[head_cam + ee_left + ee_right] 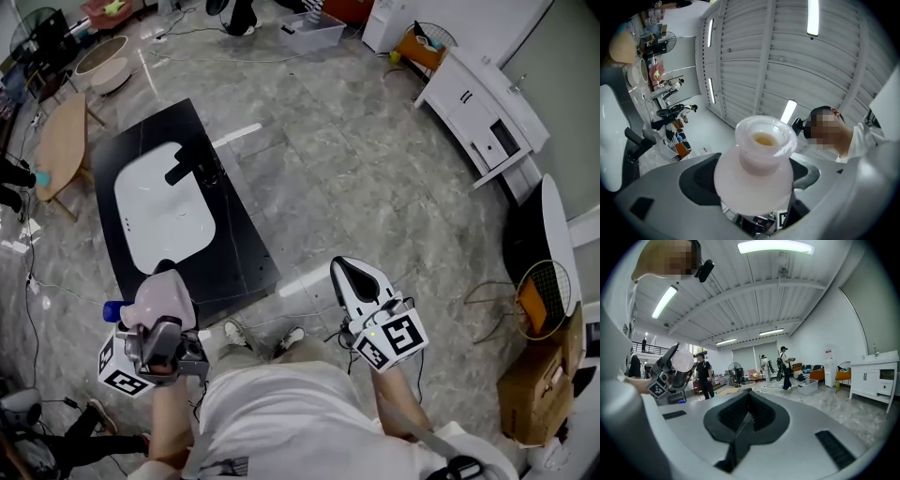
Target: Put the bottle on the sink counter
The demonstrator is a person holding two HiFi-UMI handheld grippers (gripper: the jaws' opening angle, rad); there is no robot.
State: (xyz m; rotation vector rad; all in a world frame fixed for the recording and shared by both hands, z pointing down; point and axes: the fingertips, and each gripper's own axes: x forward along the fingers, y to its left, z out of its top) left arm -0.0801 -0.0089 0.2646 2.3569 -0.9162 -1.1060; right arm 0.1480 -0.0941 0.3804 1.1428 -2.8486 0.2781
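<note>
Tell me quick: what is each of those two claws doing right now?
Left gripper: closed on the pale pink bottle.
Right gripper: shut, nothing between its jaws.

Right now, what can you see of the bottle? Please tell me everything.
The bottle is pale pink and milky, and it looks like plastic. It has a wide rounded body that narrows to a short neck with a thick round rim, and something yellowish shows inside the rim. It is held in the air between the jaws of the left gripper, which press on its body. In the head view it appears by the near end of the black sink counter.
</note>
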